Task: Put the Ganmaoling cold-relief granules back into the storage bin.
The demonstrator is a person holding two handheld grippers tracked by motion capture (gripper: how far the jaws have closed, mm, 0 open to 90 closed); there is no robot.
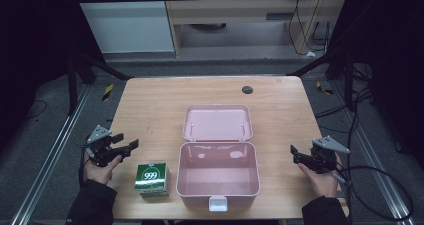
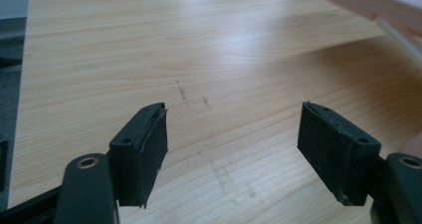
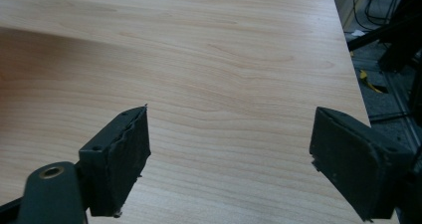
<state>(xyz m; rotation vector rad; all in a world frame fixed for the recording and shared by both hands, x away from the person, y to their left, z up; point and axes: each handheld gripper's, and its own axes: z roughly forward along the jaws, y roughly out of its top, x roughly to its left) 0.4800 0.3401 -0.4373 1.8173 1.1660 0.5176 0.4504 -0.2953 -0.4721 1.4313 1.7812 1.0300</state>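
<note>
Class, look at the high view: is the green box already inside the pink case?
No. The green box stands on the table to the left of the open pink case, whose inside is bare.

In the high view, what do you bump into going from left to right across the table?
Left gripper → green box → pink case, lid open → right gripper.

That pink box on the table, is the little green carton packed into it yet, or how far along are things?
Done: the pink box lies open, lid back, nothing inside. In hand: nothing; the left tool and right tool hover open either side. Left: the green carton sits untouched beside the box, probably to be lifted in.
</note>
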